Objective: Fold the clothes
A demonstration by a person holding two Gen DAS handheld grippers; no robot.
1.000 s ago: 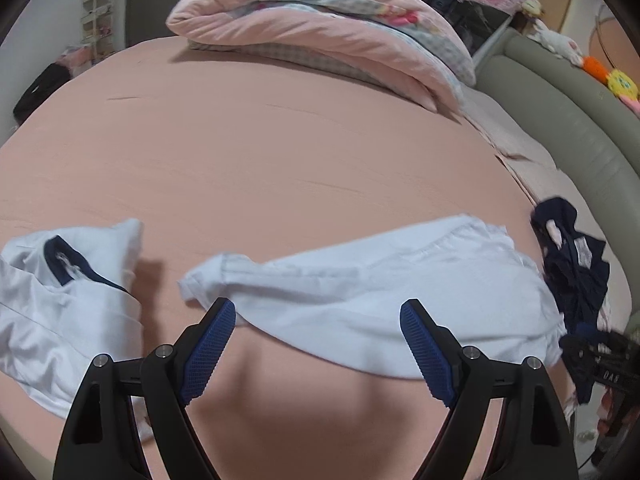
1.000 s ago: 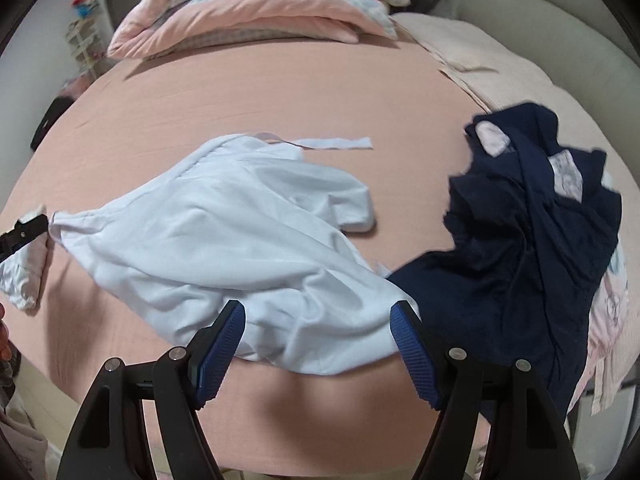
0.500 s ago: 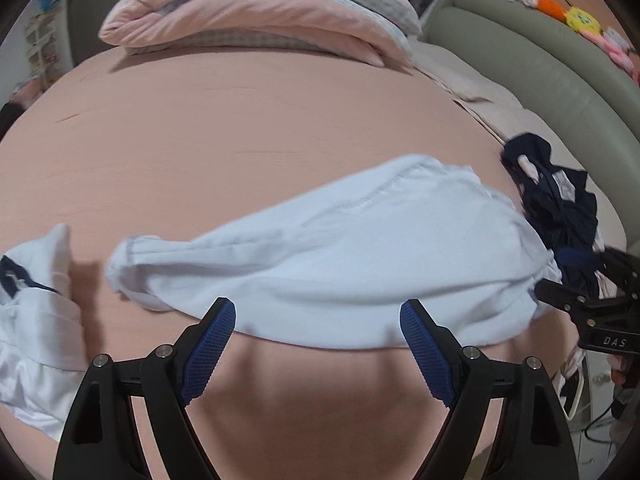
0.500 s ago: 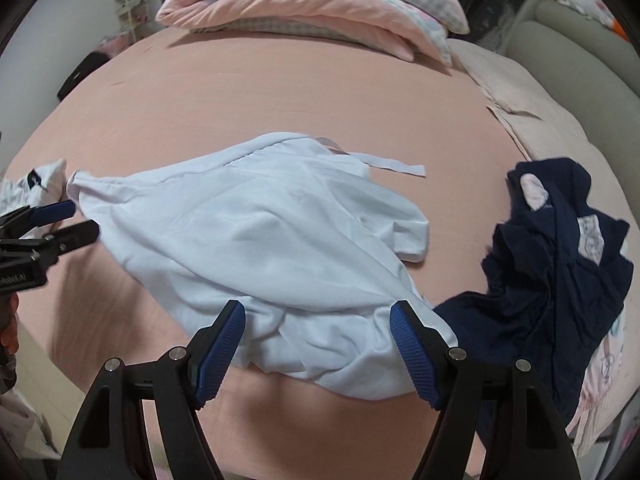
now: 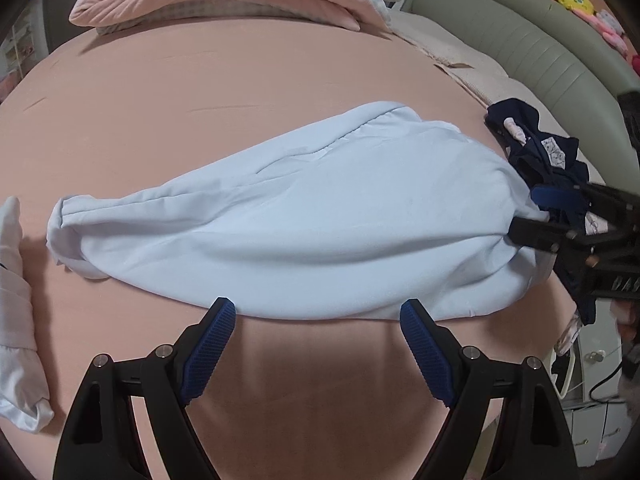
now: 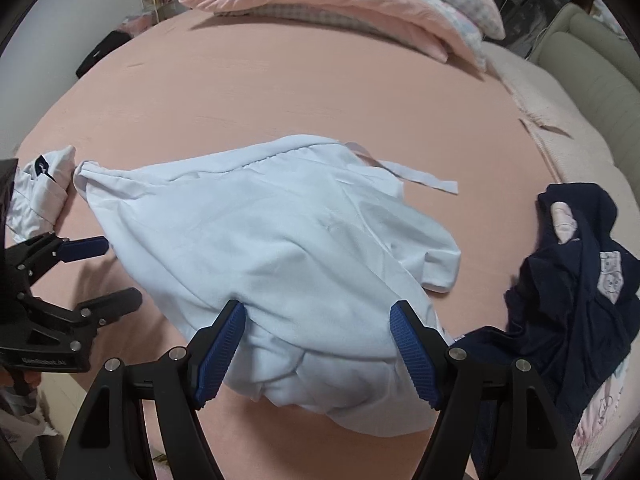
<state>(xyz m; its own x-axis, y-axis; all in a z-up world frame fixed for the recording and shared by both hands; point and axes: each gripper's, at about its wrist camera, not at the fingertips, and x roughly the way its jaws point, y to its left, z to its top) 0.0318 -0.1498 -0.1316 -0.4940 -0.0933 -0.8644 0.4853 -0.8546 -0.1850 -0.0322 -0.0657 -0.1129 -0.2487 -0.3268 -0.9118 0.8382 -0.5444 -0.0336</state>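
Looking from my left, I see a folded white top [image 6: 38, 192] with a dark navy collar at the far left edge of the bed [image 6: 280, 92], close beside but not clearly touching the pale blue garment. My left gripper [image 5: 316, 314] hangs over the pink sheet with its jaws wide apart and nothing between them; the blue pads [image 5: 210, 344] sit just short of the garment's near edge.

The garment [image 5: 304, 220] lies across the middle of the bed, unfolded and rumpled. It is pale blue, almost white, and lies bunched into a long tapering shape: narrow and gathered at its left end, wide and puffed at its right. A seam runs along its far edge, and a thin strap [image 6: 420, 178] trails flat from that side onto the sheet. Soft creases cross the cloth.

My right gripper [image 6: 318, 316] is over the garment's right end, jaws also spread, the cloth bulging between the pads without being pinched.

Farther right a crumpled navy heap [image 6: 580, 280] lies at the bed's edge, touching the garment.
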